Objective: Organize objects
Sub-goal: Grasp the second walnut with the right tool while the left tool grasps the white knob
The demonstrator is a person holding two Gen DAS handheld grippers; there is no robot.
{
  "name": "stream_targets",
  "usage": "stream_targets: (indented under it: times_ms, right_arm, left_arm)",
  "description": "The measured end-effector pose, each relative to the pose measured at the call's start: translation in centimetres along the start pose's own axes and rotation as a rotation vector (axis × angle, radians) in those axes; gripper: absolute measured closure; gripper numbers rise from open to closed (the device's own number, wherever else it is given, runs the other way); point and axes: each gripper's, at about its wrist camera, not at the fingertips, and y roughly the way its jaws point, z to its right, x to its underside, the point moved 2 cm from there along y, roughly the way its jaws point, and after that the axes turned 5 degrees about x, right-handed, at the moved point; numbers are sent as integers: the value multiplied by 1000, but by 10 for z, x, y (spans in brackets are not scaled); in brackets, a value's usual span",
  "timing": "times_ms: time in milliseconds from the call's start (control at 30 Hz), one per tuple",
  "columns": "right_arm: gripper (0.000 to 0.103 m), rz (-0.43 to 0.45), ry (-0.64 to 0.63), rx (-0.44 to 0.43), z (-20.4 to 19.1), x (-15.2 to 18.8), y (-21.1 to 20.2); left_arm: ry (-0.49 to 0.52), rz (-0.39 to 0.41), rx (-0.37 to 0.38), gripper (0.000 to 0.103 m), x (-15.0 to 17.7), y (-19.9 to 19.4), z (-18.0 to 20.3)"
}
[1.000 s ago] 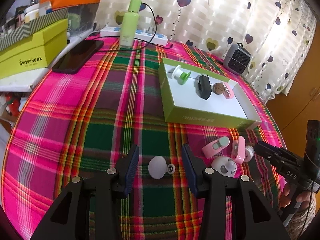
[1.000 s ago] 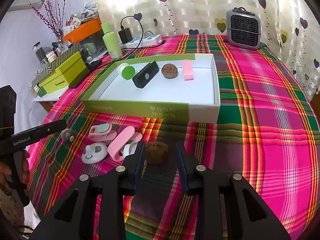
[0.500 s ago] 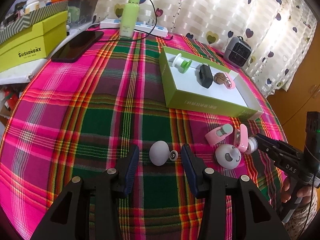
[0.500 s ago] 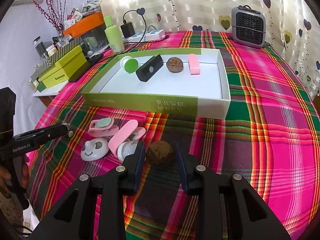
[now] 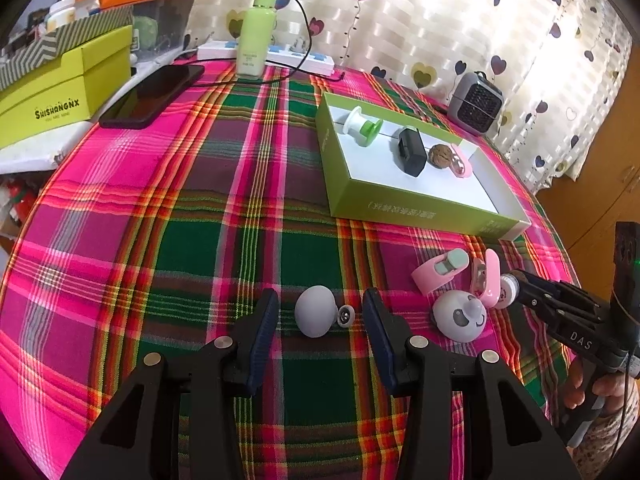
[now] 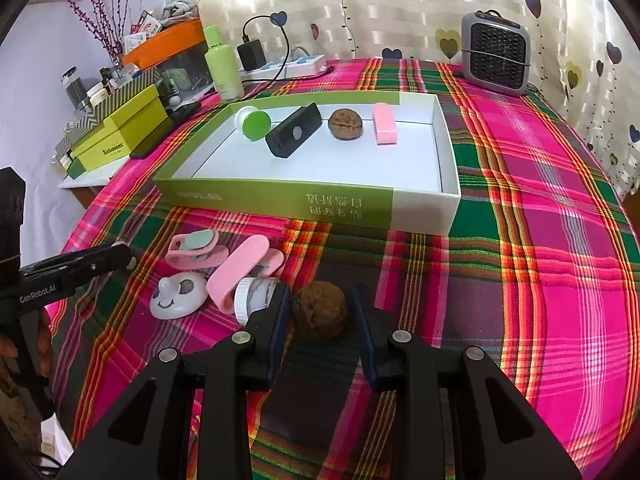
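- Currently we see the left gripper (image 5: 320, 320) low in frame, fingers apart around a grey knob (image 5: 316, 311), not touching.
- Right gripper (image 6: 320, 320) fingers bracket a brown nut (image 6: 319, 309); contact unclear.
- Green box (image 6: 280, 200) sits above, mid-frame.

Round table under pink-green plaid cloth (image 6: 560, 200); backlit cream curtain with heart print (image 6: 400, 0) behind; white wall (image 6: 32, 60) at left; wooden cabinet (image 5: 608, 160) at right; side shelf (image 5: 24, 156).
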Motion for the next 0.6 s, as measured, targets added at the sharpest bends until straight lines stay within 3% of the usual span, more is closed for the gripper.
stream_targets:
  times_ms: [200, 267, 533, 600]
  right_arm:
    - [71, 6, -3, 4, 0, 0, 0]
    - [71, 7, -1, 4, 0, 0, 0]
    - [74, 12, -10, 12, -2, 0, 0]
    - [74, 12, -10, 13, -2, 0, 0]
  left_arm:
    - [11, 5, -4, 62, 0, 1, 2]
    - [11, 5, -3, 73, 0, 1, 2]
    - [8, 12, 9, 76, -1, 4, 4]
    - [12, 11, 10, 83, -1, 3, 4]
